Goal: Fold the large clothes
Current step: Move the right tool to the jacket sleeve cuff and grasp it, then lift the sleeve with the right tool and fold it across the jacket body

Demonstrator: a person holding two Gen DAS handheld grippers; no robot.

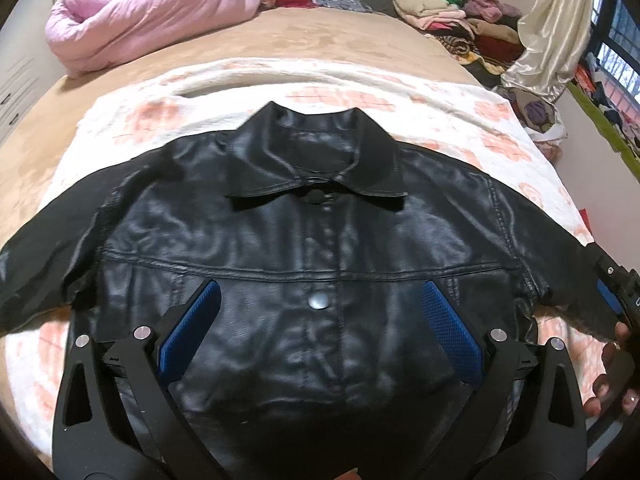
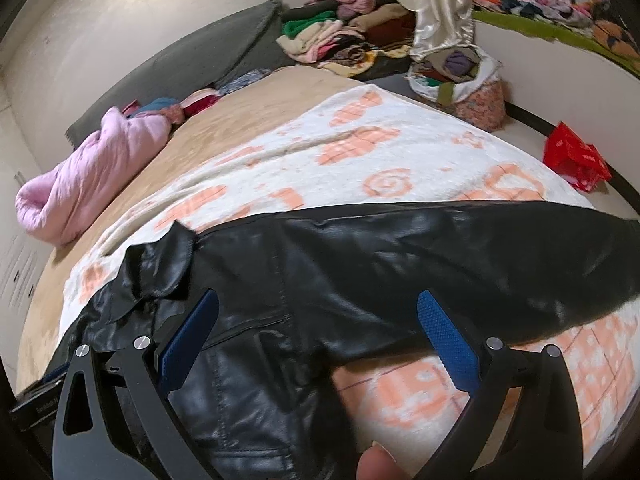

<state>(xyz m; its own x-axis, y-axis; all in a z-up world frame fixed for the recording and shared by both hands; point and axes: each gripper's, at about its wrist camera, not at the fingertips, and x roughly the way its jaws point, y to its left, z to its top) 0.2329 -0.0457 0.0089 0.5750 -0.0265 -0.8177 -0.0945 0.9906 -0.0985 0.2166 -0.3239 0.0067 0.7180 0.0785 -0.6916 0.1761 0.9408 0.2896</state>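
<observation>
Left wrist view: a black faux-leather jacket with a pointed collar (image 1: 316,240) lay flat, front up and buttoned, on a white fleece blanket with peach patches (image 1: 460,120) spread over a tan-covered bed (image 1: 280,40). The jacket's collar pointed toward 12 o'clock and its hem toward 6 o'clock, so the body ran along the 12-to-6 line, while the two sleeves stretched out toward 9 and 3 o'clock. A round silver snap (image 1: 317,302) sat on the placket at the centre. The left gripper (image 1: 320,312) hovered over the jacket's chest with its blue-padded fingers (image 1: 192,332) spread wide, holding nothing. At 3 o'clock the right gripper (image 1: 618,292) showed at the frame edge near the sleeve end, with a hand (image 1: 612,372) behind it. A rolled pink quilt (image 1: 152,16) lay at 11 o'clock and a heap of folded clothes (image 1: 448,12) at 1 o'clock.

Right wrist view: the jacket's sleeve (image 2: 440,256) ran across the frame from 9 toward 3 o'clock over the blanket (image 2: 360,148). The right gripper (image 2: 320,312) hung above the armpit area, its fingers (image 2: 448,344) wide apart and gripping nothing. A fingertip (image 2: 376,464) showed at 6 o'clock. A red bag (image 2: 576,160) lay on the floor at 2 o'clock.
</observation>
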